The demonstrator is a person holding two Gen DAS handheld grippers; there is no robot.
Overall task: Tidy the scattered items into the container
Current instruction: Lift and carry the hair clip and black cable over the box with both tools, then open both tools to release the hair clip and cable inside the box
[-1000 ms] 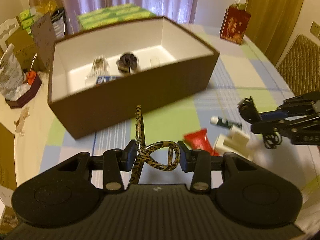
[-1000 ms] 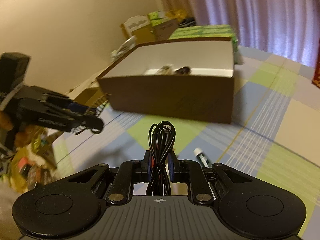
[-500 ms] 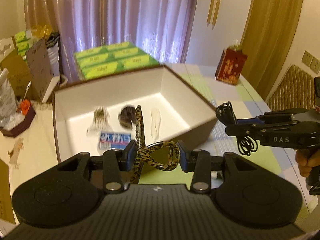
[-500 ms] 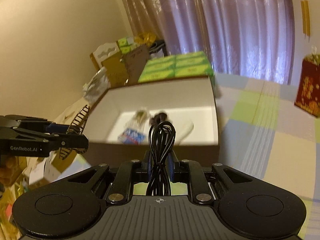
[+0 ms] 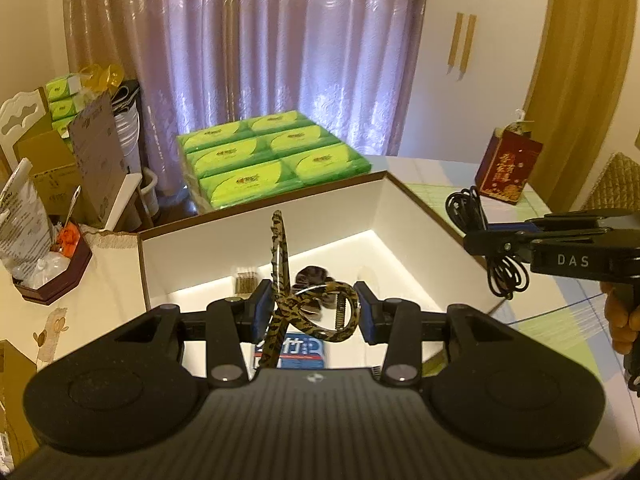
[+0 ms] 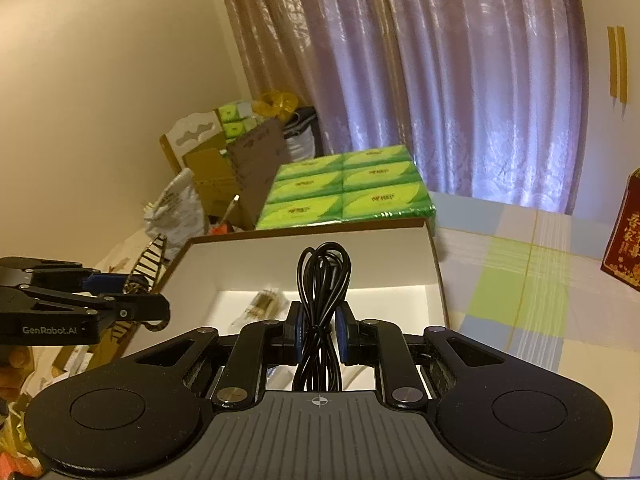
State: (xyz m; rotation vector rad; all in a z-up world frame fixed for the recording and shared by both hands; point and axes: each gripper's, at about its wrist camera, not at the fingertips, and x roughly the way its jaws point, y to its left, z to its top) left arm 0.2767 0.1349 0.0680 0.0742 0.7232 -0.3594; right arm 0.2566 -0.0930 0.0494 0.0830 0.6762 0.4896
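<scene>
Both claws are now seen further over the box (image 5: 420, 216) than before. The spotted hair clip (image 5: 308, 308) is pinched in the left claw (image 5: 314, 312), the black cable (image 6: 320, 320) in the right claw (image 6: 320, 334), above the box.

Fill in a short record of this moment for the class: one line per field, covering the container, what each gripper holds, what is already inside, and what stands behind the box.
container: open brown cardboard box with white inside, on a checked tablecloth
left gripper: shut on a leopard-print hair clip, above the box
right gripper: shut on a coiled black cable, at the box's near edge
already inside: dark hair claw, blue-and-white packet, bundle of thin sticks
behind the box: green tissue packs
</scene>
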